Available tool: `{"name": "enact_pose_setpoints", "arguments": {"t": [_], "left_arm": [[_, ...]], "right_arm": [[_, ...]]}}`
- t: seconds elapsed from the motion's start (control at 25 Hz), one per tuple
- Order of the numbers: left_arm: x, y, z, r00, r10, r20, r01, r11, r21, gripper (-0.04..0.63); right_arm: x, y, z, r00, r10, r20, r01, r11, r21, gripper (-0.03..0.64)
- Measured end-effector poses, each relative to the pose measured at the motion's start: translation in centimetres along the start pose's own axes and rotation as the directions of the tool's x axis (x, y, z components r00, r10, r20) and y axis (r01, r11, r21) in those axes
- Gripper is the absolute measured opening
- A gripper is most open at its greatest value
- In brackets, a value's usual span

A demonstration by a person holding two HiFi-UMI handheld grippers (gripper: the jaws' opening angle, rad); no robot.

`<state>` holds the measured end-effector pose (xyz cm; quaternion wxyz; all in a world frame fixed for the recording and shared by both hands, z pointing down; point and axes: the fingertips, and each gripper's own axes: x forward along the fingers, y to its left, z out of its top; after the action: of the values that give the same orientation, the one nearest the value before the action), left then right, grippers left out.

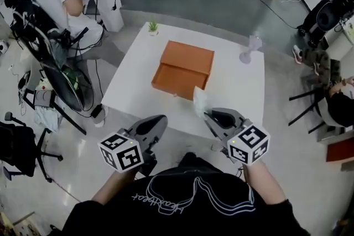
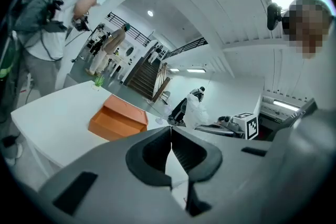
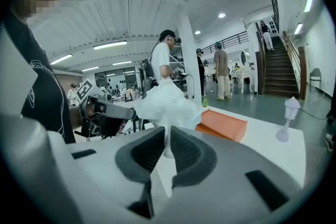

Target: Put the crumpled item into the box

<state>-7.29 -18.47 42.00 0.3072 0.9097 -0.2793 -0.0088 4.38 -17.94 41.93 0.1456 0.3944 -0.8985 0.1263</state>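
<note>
A white crumpled item (image 1: 199,101) hangs over the front edge of the white table (image 1: 238,91), with my right gripper (image 1: 206,114) shut on its lower end. In the right gripper view the crumpled item (image 3: 165,102) rises from between the pads of that gripper (image 3: 167,144). An open orange box (image 1: 182,70) lies at the table's middle, beyond the item; it also shows as the box (image 3: 223,124) and the box (image 2: 116,122). My left gripper (image 1: 162,119) hovers off the front edge to the left, its jaws (image 2: 171,144) shut on nothing.
A small pale lamp-like object (image 1: 250,48) stands at the table's back right and a tiny potted plant (image 1: 153,26) at the back left corner. A person in white with gear (image 1: 55,3) stands left of the table. Chairs sit at both sides.
</note>
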Motion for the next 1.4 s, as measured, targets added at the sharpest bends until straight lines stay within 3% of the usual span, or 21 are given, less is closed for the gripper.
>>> {"name": "enact_pose_setpoints", "arguments": {"t": [0.36,0.64,0.84,1.08,1.4], "left_arm": [[1.0,3.2,2.2,0.999,0.033,0.02,-0.033,0.999,0.001,0.006],[1.2,6.9,3.9,0.992,0.112,0.05,-0.111,0.994,-0.022,0.006],[2.0,8.4,5.0,0.989,0.138,0.063,-0.136,0.99,-0.036,0.006],[2.6,10.1,5.9,0.981,0.18,0.072,-0.177,0.983,-0.048,0.006],[2.4,12.2,6.1,0.97,0.235,0.069,-0.229,0.97,-0.082,0.006]], "right_arm": [[5.7,-3.3,0.6,0.997,0.012,-0.082,-0.016,0.999,-0.048,0.038],[11.4,-6.1,-2.1,0.975,0.048,-0.217,-0.065,0.995,-0.075,0.04],[14.4,-7.7,-4.6,0.935,0.061,-0.349,-0.115,0.984,-0.135,0.04],[17.2,-10.3,-7.2,0.885,0.001,-0.467,-0.121,0.966,-0.227,0.041],[20.2,-12.3,-10.1,0.79,-0.079,-0.608,-0.173,0.923,-0.344,0.041]]}}
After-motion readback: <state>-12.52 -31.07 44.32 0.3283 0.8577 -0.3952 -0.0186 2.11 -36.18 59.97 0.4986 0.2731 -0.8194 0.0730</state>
